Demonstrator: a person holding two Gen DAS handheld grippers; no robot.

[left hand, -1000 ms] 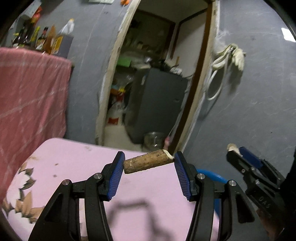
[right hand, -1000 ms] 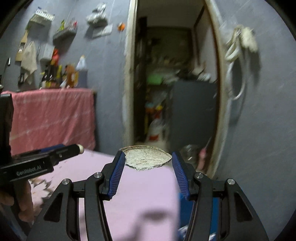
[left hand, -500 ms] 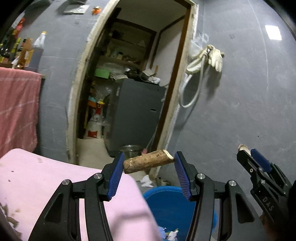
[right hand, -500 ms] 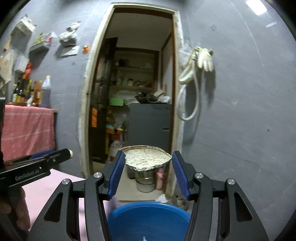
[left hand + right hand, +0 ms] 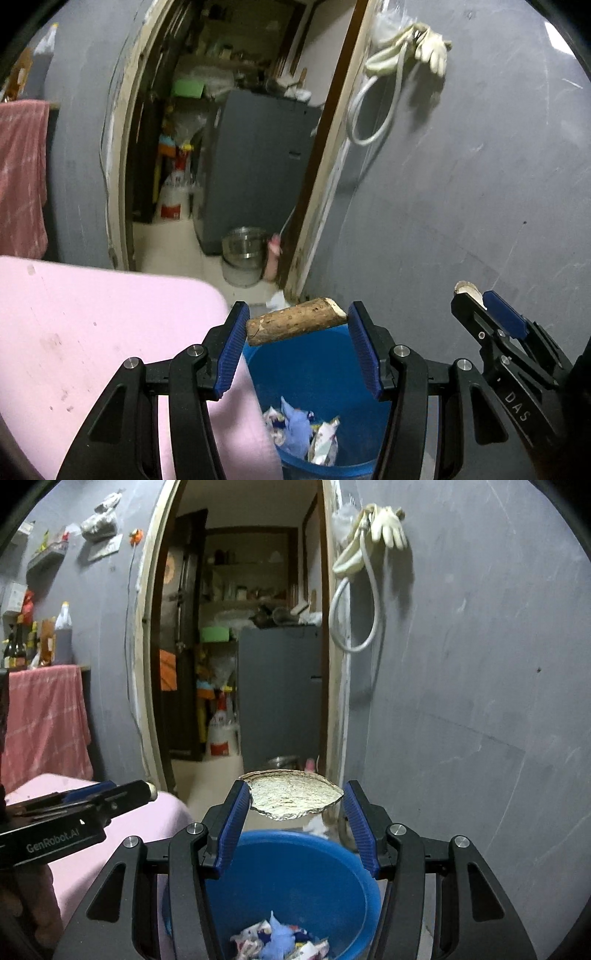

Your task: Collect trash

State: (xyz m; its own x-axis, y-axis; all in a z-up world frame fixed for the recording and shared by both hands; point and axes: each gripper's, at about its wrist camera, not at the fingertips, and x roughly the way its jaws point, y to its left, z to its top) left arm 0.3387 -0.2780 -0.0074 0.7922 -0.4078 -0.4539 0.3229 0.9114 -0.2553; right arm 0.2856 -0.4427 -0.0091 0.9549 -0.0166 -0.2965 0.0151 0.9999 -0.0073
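My left gripper point(image 5: 297, 326) is shut on a brown root-like stick point(image 5: 295, 326), held crosswise over the blue bucket point(image 5: 317, 373). In the right wrist view my right gripper point(image 5: 295, 799) is shut on a flat foil-backed piece of flatbread point(image 5: 293, 794), held above the same blue bucket point(image 5: 295, 878). Crumpled wrappers point(image 5: 284, 943) lie at the bucket's bottom. The right gripper point(image 5: 480, 306) also shows at the right edge of the left wrist view. The left gripper point(image 5: 147, 792) shows at the left in the right wrist view.
A pink-covered table point(image 5: 92, 343) borders the bucket on the left. Behind is a grey wall point(image 5: 480, 184) with a hose and glove point(image 5: 428, 40), and an open doorway to a cluttered room with a grey cabinet point(image 5: 258, 166) and a steel pot point(image 5: 243, 247).
Both grippers swung right, off the pink table and over the blue bucket, and tipped lower. Each still holds its piece of trash.
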